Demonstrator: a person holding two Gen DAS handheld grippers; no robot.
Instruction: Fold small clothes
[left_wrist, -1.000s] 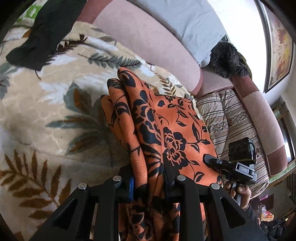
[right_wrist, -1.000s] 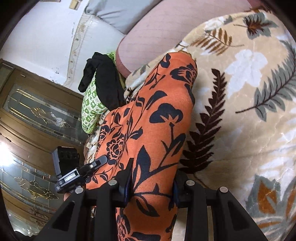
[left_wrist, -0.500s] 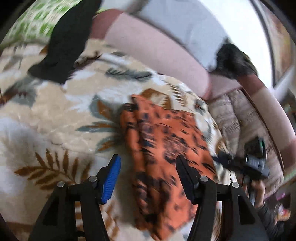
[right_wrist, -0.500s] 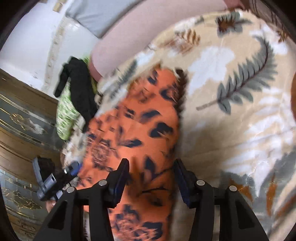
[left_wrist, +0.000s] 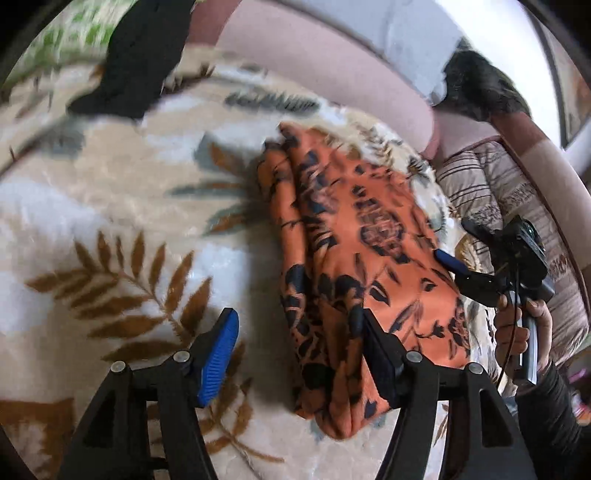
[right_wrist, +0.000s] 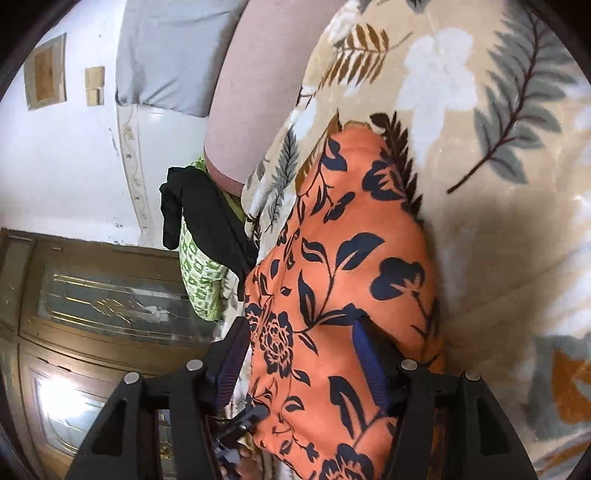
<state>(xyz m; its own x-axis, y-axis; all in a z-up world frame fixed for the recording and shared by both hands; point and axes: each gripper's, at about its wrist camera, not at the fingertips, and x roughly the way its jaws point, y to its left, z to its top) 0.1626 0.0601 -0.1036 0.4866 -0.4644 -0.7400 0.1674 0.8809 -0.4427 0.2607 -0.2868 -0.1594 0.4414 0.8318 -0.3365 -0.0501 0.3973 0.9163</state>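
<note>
Standing open, the left tongs (left_wrist: 295, 343) are seen with the blue pad over bare blanket and the other pad at the near left edge of the orange floral garment (left_wrist: 365, 258); nothing is pinched, the jaws having just been opening. The right tongs (right_wrist: 299, 354) are likewise parted, having just been opening, and the cloth lies loosely between and over the pads without being pressed. The garment is laid folded on the leaf-patterned blanket (left_wrist: 110, 229) that covers the sofa seat, as a long narrow bundle. From both tongs the long axis is seen to run straight ahead, away from the fingers and toward the pink sofa back (left_wrist: 332, 66), where the far narrow end is pointed; the near end lies right at both pairs of tongs. Neither hand is judged clearly nearer, since each is placed at one near corner. A crosswise fold, near end carried to far end, is judged the likely next step. A black garment (left_wrist: 136, 62) lies well apart, at the blanket's far edge.
</note>
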